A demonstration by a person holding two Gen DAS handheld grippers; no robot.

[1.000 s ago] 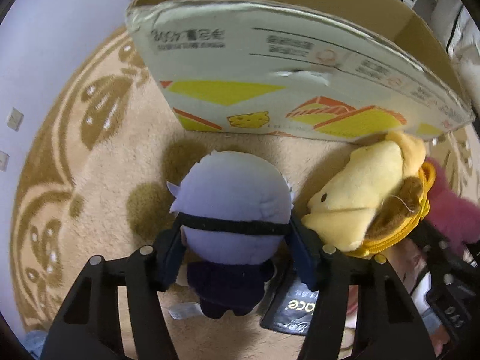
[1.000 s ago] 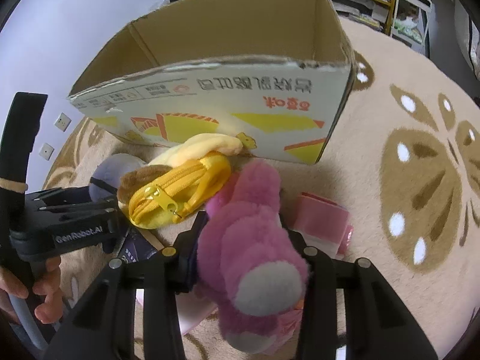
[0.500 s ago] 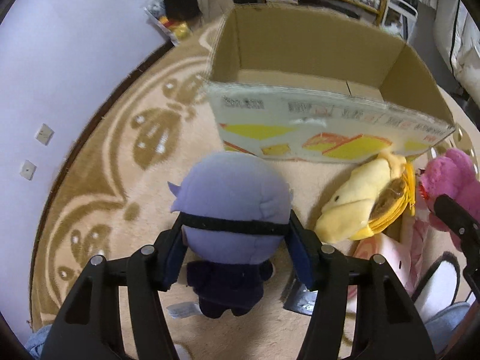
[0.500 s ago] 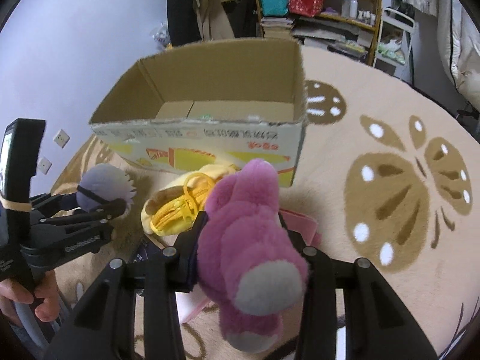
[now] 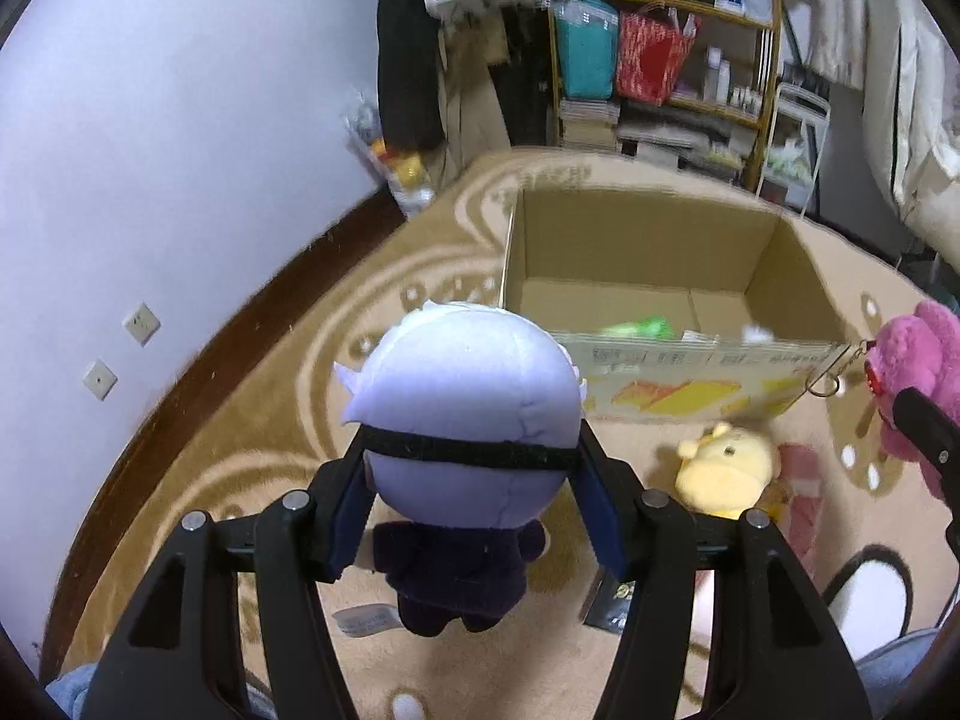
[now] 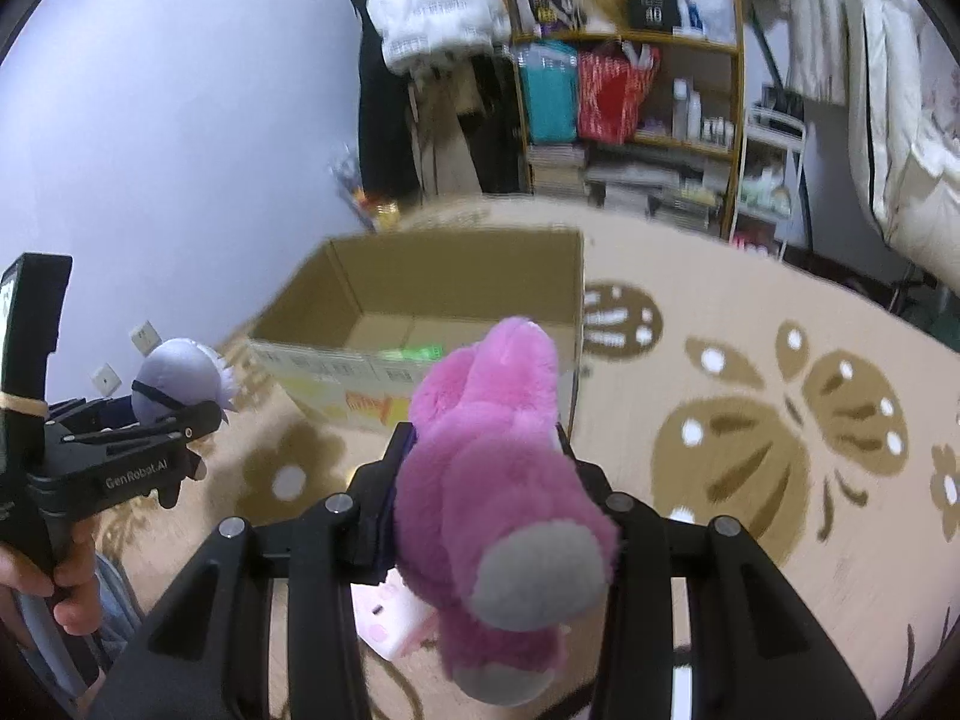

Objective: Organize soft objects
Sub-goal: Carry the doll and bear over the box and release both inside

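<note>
- Both toys have risen above the carpet (image 6: pixel 750 312) since a second ago.
- Left gripper (image 5: pixel 474 480) clamps the doll (image 5: pixel 468 414) by its head.
- Right gripper (image 6: pixel 486 480) clamps the pink plush (image 6: pixel 492 480).
- Open box (image 5: pixel 648 252) lies ahead; yellow plush (image 5: pixel 726 468) on carpet.

box contents (image 5: pixel 642 327) blurred; shelf items (image 6: pixel 690 114) indistinct
</note>
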